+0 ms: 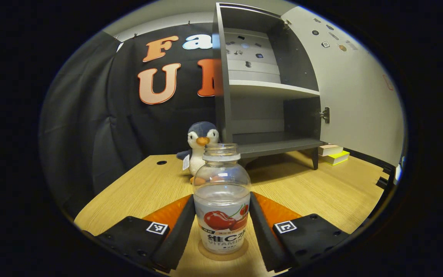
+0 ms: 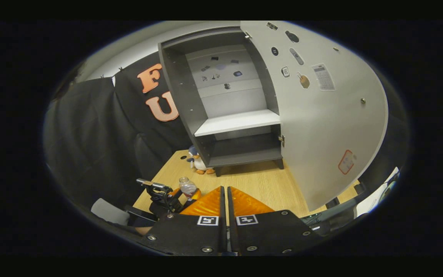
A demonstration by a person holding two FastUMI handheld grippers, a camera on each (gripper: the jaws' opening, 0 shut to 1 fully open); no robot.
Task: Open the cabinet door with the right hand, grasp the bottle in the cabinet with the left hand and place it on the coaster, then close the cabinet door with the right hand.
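Clear glossy plastic bottle (image 1: 221, 200), wood-grain table (image 1: 321, 192)

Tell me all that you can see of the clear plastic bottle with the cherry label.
The clear plastic bottle with the cherry label stands upright on a round brown coaster on the wooden table. It has no cap, and its open, threaded neck shows. It looks empty. A white label with red cherries wraps its lower half. The left gripper has its jaws on both sides of it, close against the label.

Right gripper (image 2: 224, 192): 2 fingers pressed together, nothing between them. Cabinet (image 2: 237, 123) stands on the table (image 2: 260, 184), door (image 2: 321, 127) swung open. Left gripper (image 2: 183, 198) flanks the bottle (image 2: 187, 187); contact unclear.
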